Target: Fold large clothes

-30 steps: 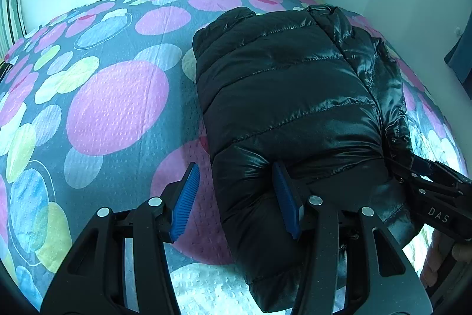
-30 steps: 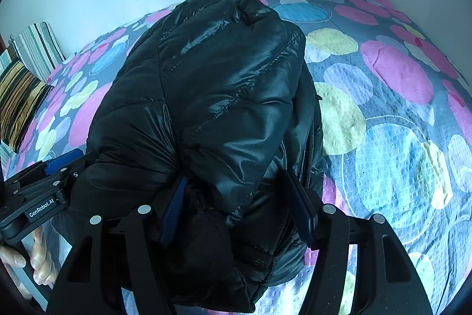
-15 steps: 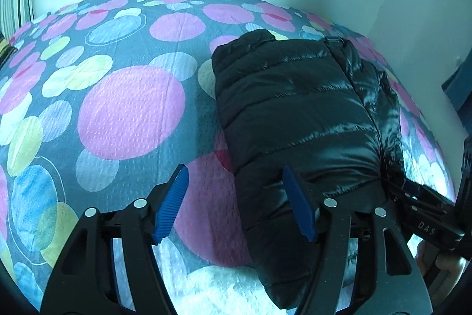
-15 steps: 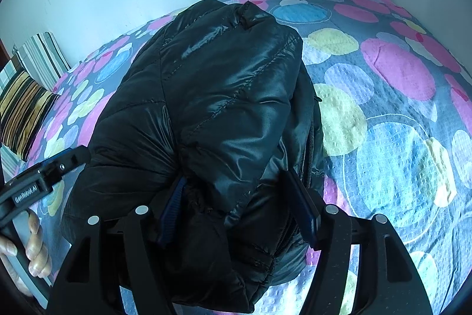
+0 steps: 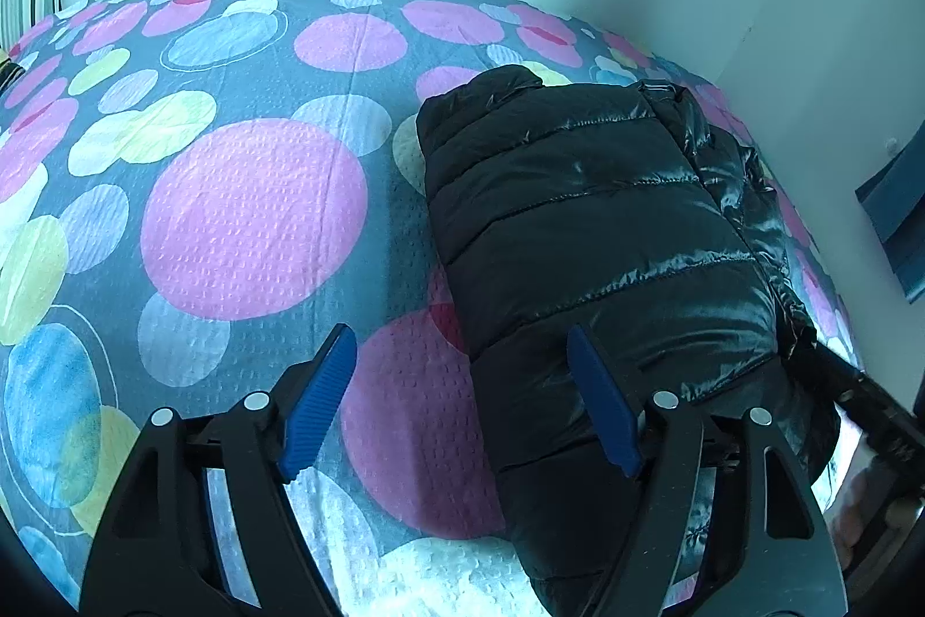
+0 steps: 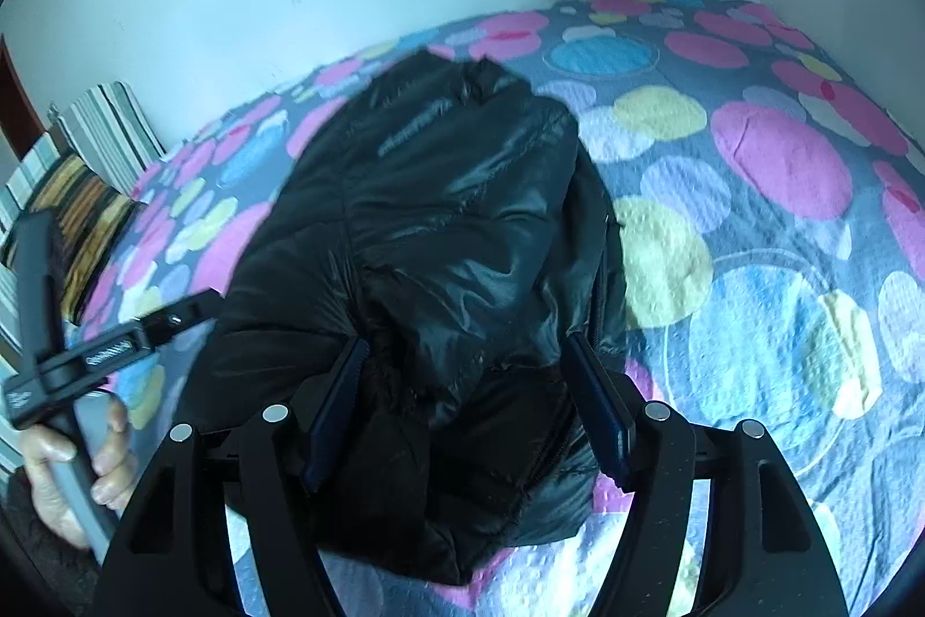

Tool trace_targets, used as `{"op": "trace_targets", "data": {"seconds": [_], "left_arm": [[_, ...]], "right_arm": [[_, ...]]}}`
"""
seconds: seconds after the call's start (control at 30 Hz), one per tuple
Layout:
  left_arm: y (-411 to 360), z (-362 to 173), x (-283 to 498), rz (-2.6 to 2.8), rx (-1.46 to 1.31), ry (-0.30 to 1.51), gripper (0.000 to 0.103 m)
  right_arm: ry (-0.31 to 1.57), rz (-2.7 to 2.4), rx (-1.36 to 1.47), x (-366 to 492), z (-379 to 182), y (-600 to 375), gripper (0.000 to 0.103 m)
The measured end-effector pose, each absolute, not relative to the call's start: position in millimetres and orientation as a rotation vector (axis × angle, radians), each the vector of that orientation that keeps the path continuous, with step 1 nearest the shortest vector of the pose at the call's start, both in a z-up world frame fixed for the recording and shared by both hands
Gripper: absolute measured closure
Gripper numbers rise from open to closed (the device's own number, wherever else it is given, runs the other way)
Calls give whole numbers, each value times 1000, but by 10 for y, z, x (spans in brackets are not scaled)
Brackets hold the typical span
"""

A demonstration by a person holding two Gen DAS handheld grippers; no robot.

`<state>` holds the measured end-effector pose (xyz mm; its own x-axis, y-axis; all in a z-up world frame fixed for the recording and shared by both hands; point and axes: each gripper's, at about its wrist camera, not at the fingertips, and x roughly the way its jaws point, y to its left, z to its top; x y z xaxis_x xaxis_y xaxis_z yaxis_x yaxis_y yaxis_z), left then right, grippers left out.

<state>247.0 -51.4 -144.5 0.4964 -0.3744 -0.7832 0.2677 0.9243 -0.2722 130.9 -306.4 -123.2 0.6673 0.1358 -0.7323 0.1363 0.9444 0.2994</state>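
A black puffer jacket (image 5: 601, 235) lies folded into a compact bundle on the circle-patterned bedspread (image 5: 248, 218). My left gripper (image 5: 459, 400) hovers at its near left edge, jaws opening. One blue pad (image 5: 601, 403) is over the jacket and the other over the bedspread, neither pressing. In the right wrist view the jacket (image 6: 439, 235) fills the gap of my right gripper (image 6: 465, 409). Its jaws are opening too, above the near end of the bundle, and the pads do not pinch it. The left gripper (image 6: 104, 351) shows at the far left, held by a hand (image 6: 69, 455).
White walls close off the bed's far side and right corner. Striped pillows (image 6: 87, 166) lie at the bed's left end. A dark blue object (image 5: 896, 212) juts from the right wall. The bedspread left of the jacket is bare.
The left jaws have spread wider and drawn back from the jacket's edge. The right gripper has risen off the jacket with its jaws a little wider. The jacket stays on the bed.
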Motion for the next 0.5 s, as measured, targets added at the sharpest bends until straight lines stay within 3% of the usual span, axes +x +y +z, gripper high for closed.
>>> {"op": "trace_targets", "data": {"seconds": [0.13,0.5], "left_arm": [[-460,-1451,2483,-399,-140,974,27],[-450,-1458,2482,-443,-179,960,21]], "right_arm": [[793,-70,390,1204,-1086,-3392,35],[898,-27,649,1373,-1802,-3802,35]]}}
